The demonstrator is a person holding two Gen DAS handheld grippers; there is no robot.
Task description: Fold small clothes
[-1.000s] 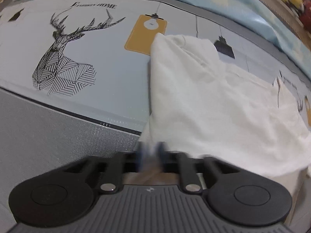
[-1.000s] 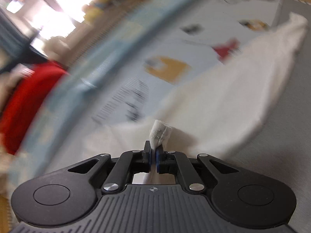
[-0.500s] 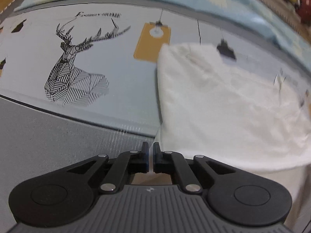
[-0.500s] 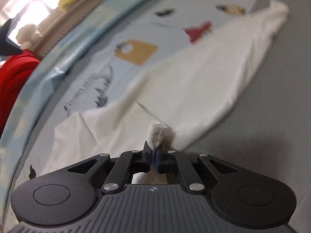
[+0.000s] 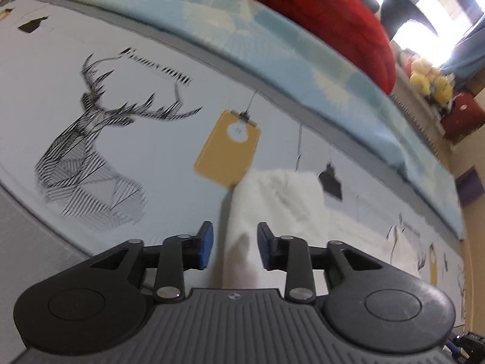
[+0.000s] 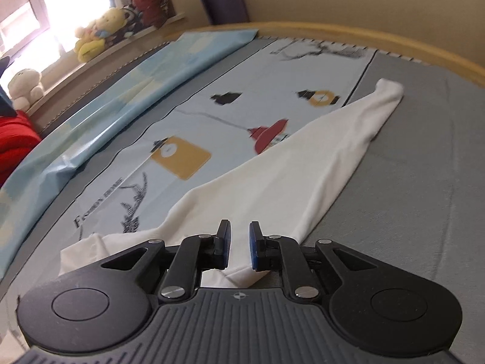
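A white garment (image 6: 288,176) lies as a long folded strip across the printed bed sheet (image 6: 257,91) and the grey cover (image 6: 409,182). My right gripper (image 6: 239,236) hovers over its near end, jaws opening a small way. The cloth lies flat beneath the gap and the pads do not press it. In the left wrist view the same white garment (image 5: 282,200) runs away from my left gripper (image 5: 235,236). Its jaws are opening and stand well apart, with a blurred edge of the cloth between and below them, untouched by the blue pads.
The sheet carries a deer print (image 5: 91,151) and yellow tag shapes (image 5: 227,148). A light blue folded cover (image 5: 272,48) and a red blanket (image 5: 318,9) lie along the far side. Plush toys (image 6: 97,33) sit on a ledge; a wooden bed rim (image 6: 394,42) curves behind.
Both grippers were shut and now stand open. The right one has let go of the pinched bit of white cloth, which lies flat. The left view has swung up toward the red blanket.
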